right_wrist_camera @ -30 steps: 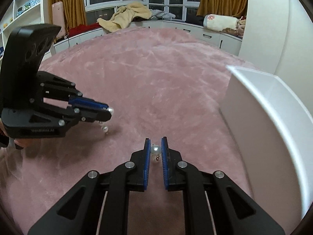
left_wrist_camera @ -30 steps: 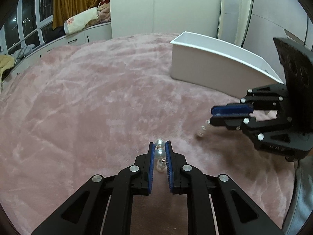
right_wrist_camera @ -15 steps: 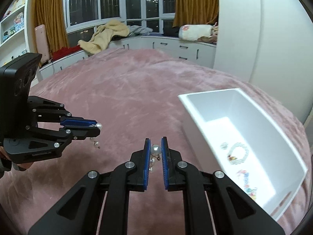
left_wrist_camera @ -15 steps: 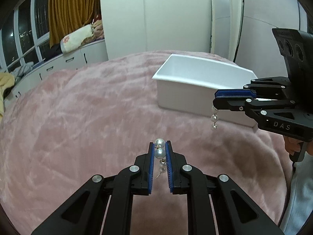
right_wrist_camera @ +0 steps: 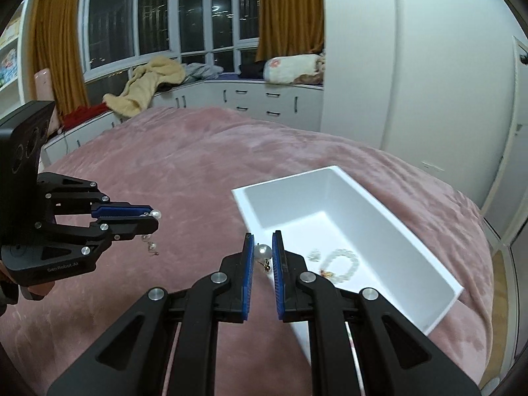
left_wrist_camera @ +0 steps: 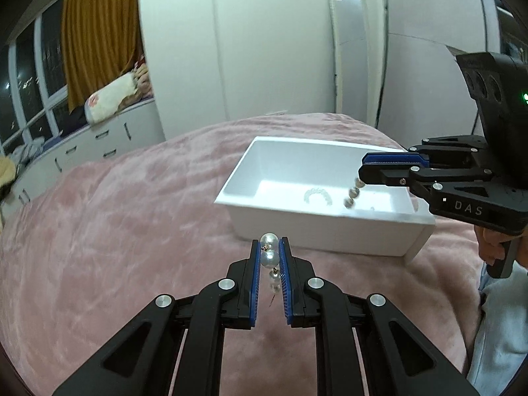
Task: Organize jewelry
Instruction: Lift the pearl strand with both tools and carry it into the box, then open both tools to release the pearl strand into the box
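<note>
The left gripper (left_wrist_camera: 268, 247) is pinching a pearl drop earring (left_wrist_camera: 268, 257) between its blue pads; the lowest pearl is hanging blurred between the fingers. The right gripper (right_wrist_camera: 263, 247) is clamping a second pearl earring (right_wrist_camera: 262, 252), whose dangling strand is showing only from the left wrist view, smeared against the white box (left_wrist_camera: 231, 194). That box is sitting on a pink plush blanket (right_wrist_camera: 184, 171) and is holding a pale beaded bracelet (right_wrist_camera: 343, 262) and smaller pieces too small to identify; the right gripper's fingers are covering its near corner. A hand (left_wrist_camera: 491, 244) is showing only partly at the picture's edge. Behind, dark windows with ochre curtains (right_wrist_camera: 290, 10), white drawers (right_wrist_camera: 264, 99) piled with clothes, and white wardrobe doors (left_wrist_camera: 264, 43) are lining the room.
</note>
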### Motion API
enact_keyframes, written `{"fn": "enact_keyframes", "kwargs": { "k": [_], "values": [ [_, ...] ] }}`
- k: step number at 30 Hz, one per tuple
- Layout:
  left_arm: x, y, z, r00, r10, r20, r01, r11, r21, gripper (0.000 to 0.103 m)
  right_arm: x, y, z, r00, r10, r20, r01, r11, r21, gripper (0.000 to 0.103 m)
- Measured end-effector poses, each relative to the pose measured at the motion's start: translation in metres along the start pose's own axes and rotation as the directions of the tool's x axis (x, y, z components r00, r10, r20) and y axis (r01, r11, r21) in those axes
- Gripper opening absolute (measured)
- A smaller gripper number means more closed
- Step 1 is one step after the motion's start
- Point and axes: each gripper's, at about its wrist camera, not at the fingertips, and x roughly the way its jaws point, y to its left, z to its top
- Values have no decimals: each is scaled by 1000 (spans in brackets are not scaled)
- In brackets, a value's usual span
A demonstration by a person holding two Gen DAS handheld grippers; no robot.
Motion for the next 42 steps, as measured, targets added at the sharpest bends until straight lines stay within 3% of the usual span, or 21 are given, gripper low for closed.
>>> {"fn": "enact_keyframes", "kwargs": {
  "k": [10, 22, 29, 42],
  "values": [
    [23, -31, 38, 1000, -29, 11, 29, 998, 55, 16, -14, -57, -19, 998, -64, 0, 64, 992, 112, 11],
    [66, -69, 65, 998, -63, -11, 64, 993, 102, 16, -3, -88, -43, 996, -84, -24, 87, 982, 166, 11],
    [99, -77, 76, 997, -63, -45, 68, 991, 118, 16, 13, -97, -60, 998, -64, -30, 69, 975, 209, 11],
    [167, -75, 63, 990, -54, -128, 64, 995, 79, 16, 31, -83, -70, 996, -90, -29, 93, 984, 153, 12]
  ]
}}
